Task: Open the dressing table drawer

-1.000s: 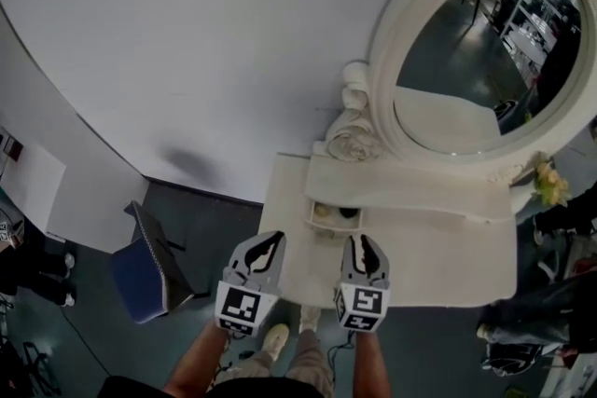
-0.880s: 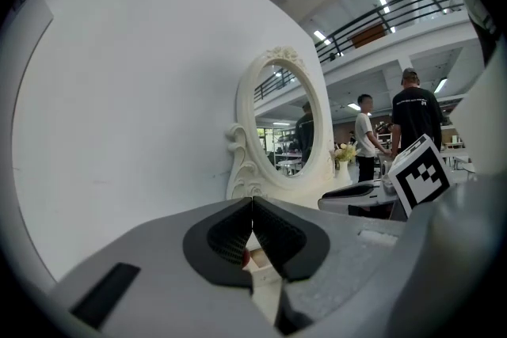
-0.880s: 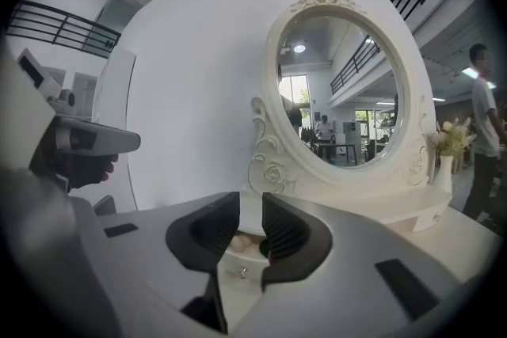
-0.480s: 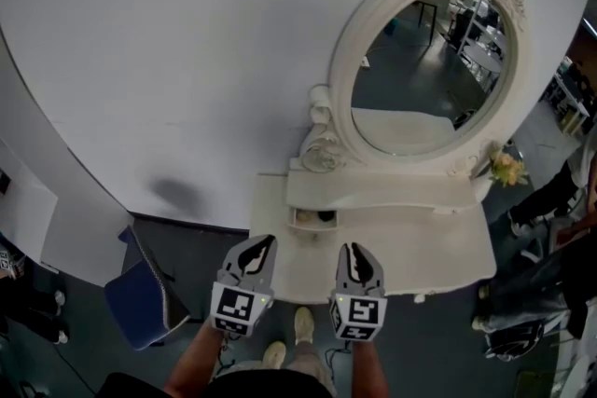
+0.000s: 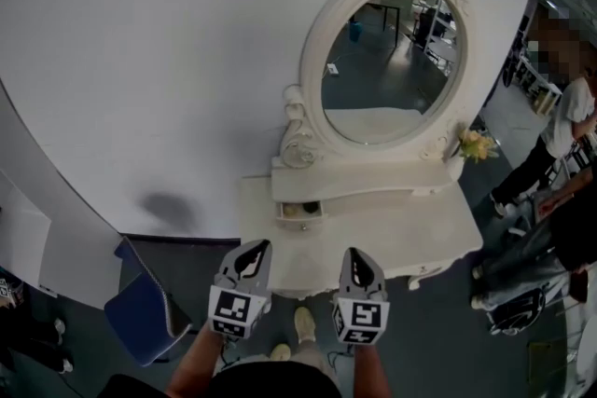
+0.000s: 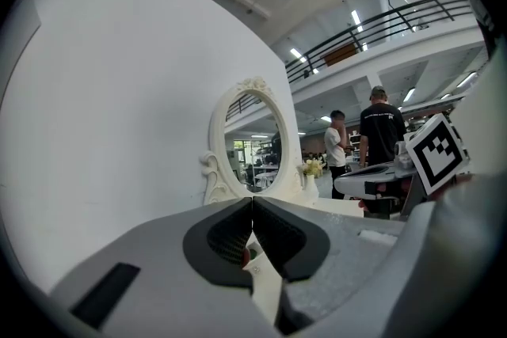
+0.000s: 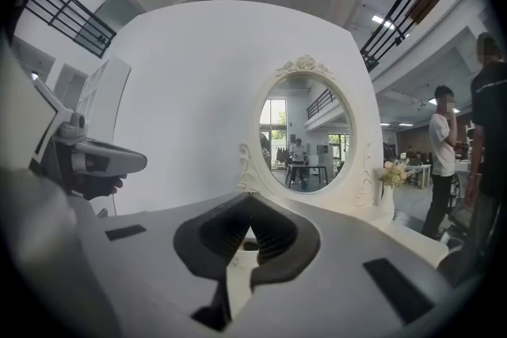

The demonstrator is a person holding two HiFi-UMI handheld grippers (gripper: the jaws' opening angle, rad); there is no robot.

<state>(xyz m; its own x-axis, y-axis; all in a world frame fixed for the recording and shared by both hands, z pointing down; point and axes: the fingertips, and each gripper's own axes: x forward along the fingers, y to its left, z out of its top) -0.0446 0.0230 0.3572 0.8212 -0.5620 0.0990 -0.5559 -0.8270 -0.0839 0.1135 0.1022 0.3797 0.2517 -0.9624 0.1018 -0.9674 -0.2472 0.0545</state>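
At the far left, a blue chair stands on the dark floor against the white wall. Just right of it, a bare forearm rises from the bottom edge and carries the left gripper, which points roughly level toward the dressing table. In the left gripper view, the left gripper has its jaws pressed together, pad to pad.

Beyond and between the two grippers, the drawer sits at the left end of the table's raised shelf. It is pulled out, and small pale and dark things show inside, too small to name.

The right gripper is held beside the left one, apart from it and off the near edge of the worktop, well short of the drawer. Its jaws have just been closing. In the right gripper view, the right gripper shows them meeting with nothing between them. Each gripper's cube shows a black-and-white square marker.

Farther right, the oval mirror stands in its carved white frame, with yellow flowers at its right foot. A person stands at the far right.
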